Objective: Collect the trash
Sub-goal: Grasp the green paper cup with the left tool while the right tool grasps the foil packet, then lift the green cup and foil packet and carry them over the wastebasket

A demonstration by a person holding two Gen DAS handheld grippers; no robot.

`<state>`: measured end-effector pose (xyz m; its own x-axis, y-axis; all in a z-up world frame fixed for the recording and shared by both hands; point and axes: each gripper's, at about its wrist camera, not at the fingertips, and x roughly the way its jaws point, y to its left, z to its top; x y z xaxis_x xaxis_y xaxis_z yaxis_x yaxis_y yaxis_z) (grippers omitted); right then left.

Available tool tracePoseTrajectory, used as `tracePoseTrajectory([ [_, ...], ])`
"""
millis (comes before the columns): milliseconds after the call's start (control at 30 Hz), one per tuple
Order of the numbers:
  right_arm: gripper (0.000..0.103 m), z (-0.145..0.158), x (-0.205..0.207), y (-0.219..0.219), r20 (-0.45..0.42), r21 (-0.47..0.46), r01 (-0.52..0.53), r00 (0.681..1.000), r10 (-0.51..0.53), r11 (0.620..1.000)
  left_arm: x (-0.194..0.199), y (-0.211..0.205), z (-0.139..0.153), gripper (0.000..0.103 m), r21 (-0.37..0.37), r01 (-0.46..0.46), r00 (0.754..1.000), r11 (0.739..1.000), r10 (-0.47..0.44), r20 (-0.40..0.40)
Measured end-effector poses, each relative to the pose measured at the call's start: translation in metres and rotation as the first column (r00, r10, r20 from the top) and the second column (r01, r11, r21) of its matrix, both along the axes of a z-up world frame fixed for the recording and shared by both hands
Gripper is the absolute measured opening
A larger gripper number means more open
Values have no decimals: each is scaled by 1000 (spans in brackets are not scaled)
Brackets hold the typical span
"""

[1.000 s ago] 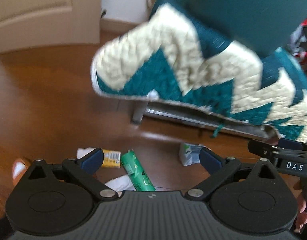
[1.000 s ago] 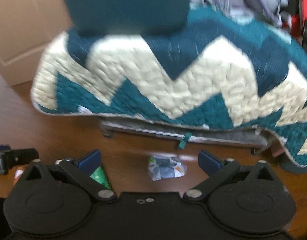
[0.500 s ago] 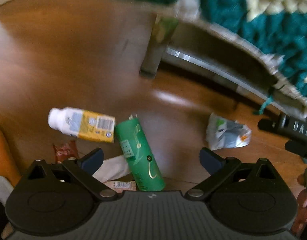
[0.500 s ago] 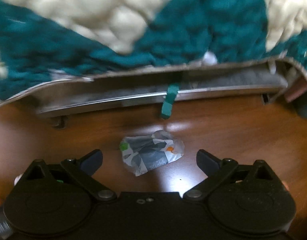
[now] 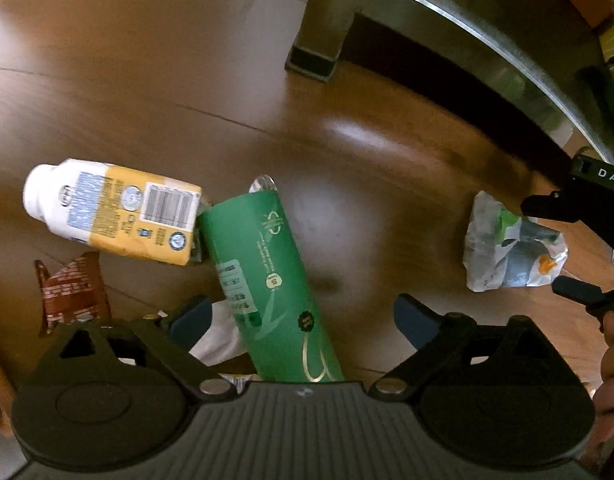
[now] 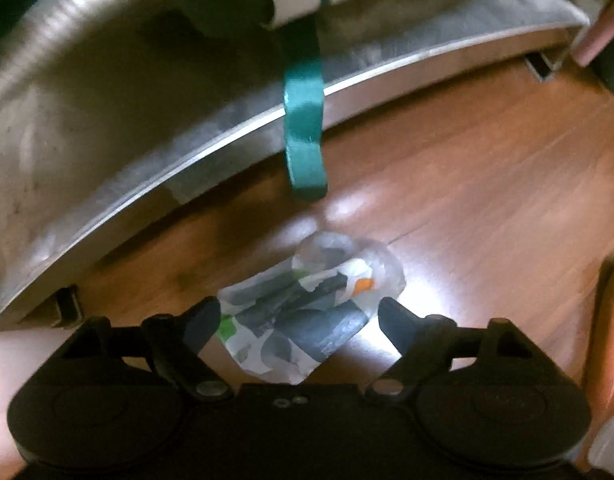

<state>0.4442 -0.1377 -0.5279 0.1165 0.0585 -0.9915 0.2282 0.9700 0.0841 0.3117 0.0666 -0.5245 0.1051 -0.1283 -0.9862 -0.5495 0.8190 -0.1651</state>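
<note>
Right tool [image 6: 299, 314] wide open around crumpled wrapper [image 6: 307, 316].

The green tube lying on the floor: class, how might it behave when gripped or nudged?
The green tube lies on its side, so a nudge would probably roll it. Its glossy label may slip between the jaws. It looks rigid, likely holding shape when squeezed.

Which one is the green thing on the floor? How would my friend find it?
Start at the metal bed leg and come down across the wooden floor to the pile of trash. The green bottle lies there between the left gripper jaws. It is the only plain green tube; its yellow-and-white neighbour is boxy.
</note>
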Motion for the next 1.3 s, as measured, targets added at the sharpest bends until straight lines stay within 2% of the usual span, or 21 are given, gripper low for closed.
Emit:
tracePoseTrajectory([
  [133,72,-11,0,-5,-22,-2,33,999,-33,999,2,-4,-12,77,-14,14,1000,1000,-14,-22],
  [167,70,-13,0,-6,-29,0,41,999,-41,999,2,-4,-14,69,-21,17,1000,1000,-17,-24],
  [233,51,-15,-1,-9,-39,4,44,998,-44,999,2,-5,-19,57,-29,20,999,999,-22,-38],
  [267,48,-16,-2,-10,-46,3,43,998,-43,999,1,-5,-21,52,-33,22,999,999,-24,-45],
  [300,42,-17,-2,-10,-51,0,41,998,-41,999,1,-5,-22,51,-36,25,999,999,-27,-48],
  [333,31,-17,-3,-11,-52,-2,40,998,-40,999,0,-4,-23,51,-39,28,999,999,-30,-45],
  [433,8,-14,-6,-13,-68,-8,28,997,-28,1000,0,-4,-23,51,-33,43,998,999,-45,-50],
  [467,4,-12,-8,-12,-69,-10,18,997,-19,1000,0,-4,-21,50,-27,44,998,999,-45,-48],
  [600,2,4,-16,-11,-53,-28,-51,997,49,998,0,-5,-7,50,-23,46,998,999,-47,-40],
  [800,2,47,-32,-14,-27,-43,-112,993,111,993,-5,-10,38,50,-25,58,998,998,-58,1],
  [1067,2,144,-62,-11,76,-20,-233,969,234,972,-22,-8,129,50,10,84,991,996,-85,100],
  [1300,2,243,-94,-12,216,-2,-310,928,303,951,-49,-14,222,50,50,90,972,995,-99,214],
])
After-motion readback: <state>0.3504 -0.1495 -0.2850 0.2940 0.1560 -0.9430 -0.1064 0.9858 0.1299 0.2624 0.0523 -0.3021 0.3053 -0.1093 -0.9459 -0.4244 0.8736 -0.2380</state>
